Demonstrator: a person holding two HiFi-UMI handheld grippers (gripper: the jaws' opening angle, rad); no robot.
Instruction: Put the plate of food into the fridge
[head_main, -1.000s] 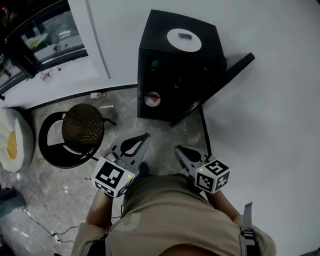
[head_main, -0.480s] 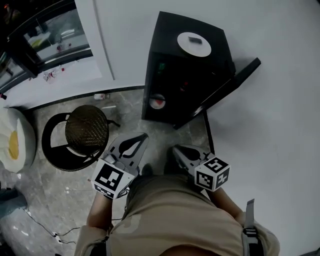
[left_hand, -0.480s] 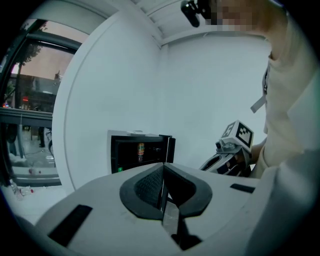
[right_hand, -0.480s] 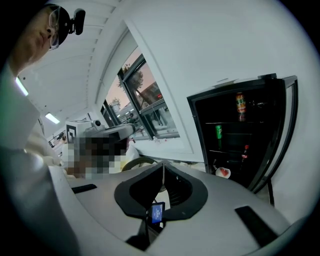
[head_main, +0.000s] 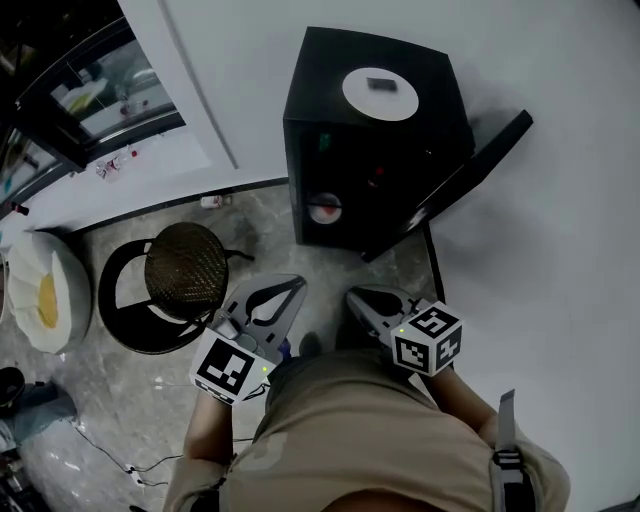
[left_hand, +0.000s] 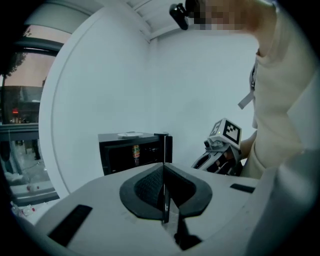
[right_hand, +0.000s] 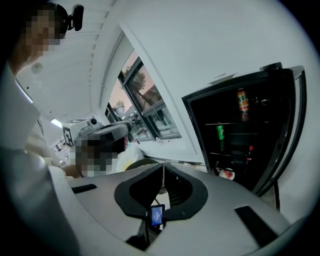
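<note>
Placement appears complete: the plate of food (head_main: 323, 209) sits on a low shelf inside the black fridge (head_main: 440, 110), whose door (head_main: 480, 160) stands open at the right; the left gripper (head_main: 292, 287) and right gripper (head_main: 358, 298) hang low before the person's body, apart from the fridge, jaws closed on nothing in both; the step judged outstanding is shutting the door, which calls for the right gripper to reach its outer face and push it across.
</note>
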